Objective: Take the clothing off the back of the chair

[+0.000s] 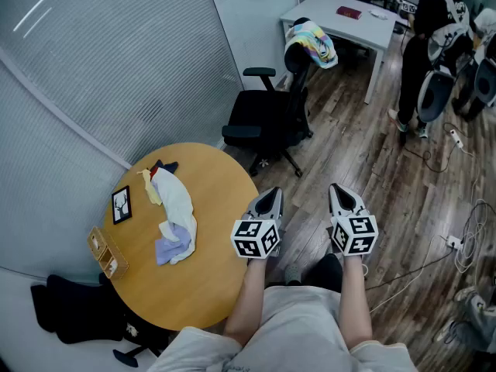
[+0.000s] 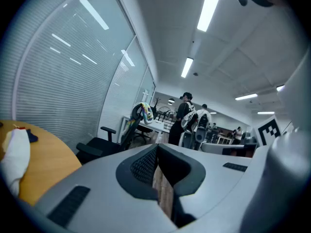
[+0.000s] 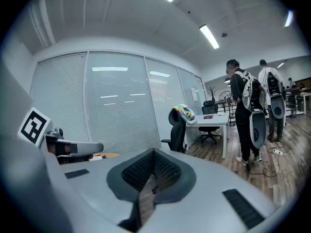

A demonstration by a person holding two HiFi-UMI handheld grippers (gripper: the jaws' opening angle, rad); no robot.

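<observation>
The left gripper (image 1: pixel 269 198) and the right gripper (image 1: pixel 342 194) are both pressed together with nothing between their jaws. They are held side by side just in front of the person's body, pointing a little downward over the wooden floor (image 1: pixel 349 153). If they reach the target without being spread first, they would only push at the fabric instead of taking it. The left gripper hangs just beside the edge of the round desk (image 1: pixel 209 239), so a careless swing that way could knock it. The pale cloths (image 1: pixel 174 211) lying on that desk are also a tempting wrong pick. The clothing (image 1: pixel 314 41), a bright multicoloured piece, is draped over the top of the back of the black chair (image 1: pixel 267 115), well apart from both grippers and just beside the white desk (image 1: pixel 345 28). The chair looks to stand on a wheeled base, so a one-sided pull would likely roll or swivel it rather than free the fabric. The cloth may also catch on the headrest or an armrest. A person (image 1: pixel 422 45) stands near the white desk, and loose cables (image 1: pixel 465 239) lie on the floor to the right, which could trip anyone walking over.
</observation>
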